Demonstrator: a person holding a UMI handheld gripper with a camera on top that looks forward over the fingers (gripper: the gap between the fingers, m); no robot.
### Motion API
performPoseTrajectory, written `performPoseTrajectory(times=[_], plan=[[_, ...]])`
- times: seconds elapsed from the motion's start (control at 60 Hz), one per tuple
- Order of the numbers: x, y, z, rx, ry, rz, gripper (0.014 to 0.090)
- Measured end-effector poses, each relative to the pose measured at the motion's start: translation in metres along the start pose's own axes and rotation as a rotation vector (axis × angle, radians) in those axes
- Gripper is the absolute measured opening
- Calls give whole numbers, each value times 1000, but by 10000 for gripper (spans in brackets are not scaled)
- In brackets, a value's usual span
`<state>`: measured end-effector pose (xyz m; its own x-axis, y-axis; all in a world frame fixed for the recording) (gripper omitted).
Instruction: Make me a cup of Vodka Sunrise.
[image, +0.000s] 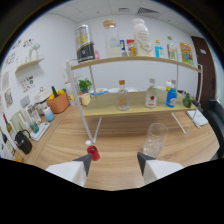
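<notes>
Currently | gripper: fingers apart, holding nothing | glass: on table, 1 o'clock of fingers | bottles: lower shelf, 12 o'clock | advice: approach one bottle squarely, grip mid-body.

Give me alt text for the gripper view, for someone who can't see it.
The gripper hovers with open jaws over a wooden table, an empty clear glass just ahead of one jaw and a small red object by the other. Beyond stands a two-tier shelf holding bottles and jars.
</notes>
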<state>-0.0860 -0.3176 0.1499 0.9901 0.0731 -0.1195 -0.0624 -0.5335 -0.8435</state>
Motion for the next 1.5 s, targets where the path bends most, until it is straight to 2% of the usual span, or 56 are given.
performPoseTrajectory(times=[0.167,0.283,0.467,0.6,0.683,0.783,0.917,1.05,1.117,1.317,1.5], plan=[[85,-1,-45,-12,118,24,852],[146,-34,-68,29,190,46,855],[216,-161,-88,237,226,27,856],[243,-260,-90,407,200,-10,857],[252,-301,-76,475,171,-22,855],[263,-328,-51,495,151,-45,854],[273,-329,-5,437,109,-17,844],[280,-327,27,406,92,-6,697],[280,-328,29,407,94,-26,543],[283,-329,19,415,119,-97,518],[272,-351,-37,509,121,-111,512]])
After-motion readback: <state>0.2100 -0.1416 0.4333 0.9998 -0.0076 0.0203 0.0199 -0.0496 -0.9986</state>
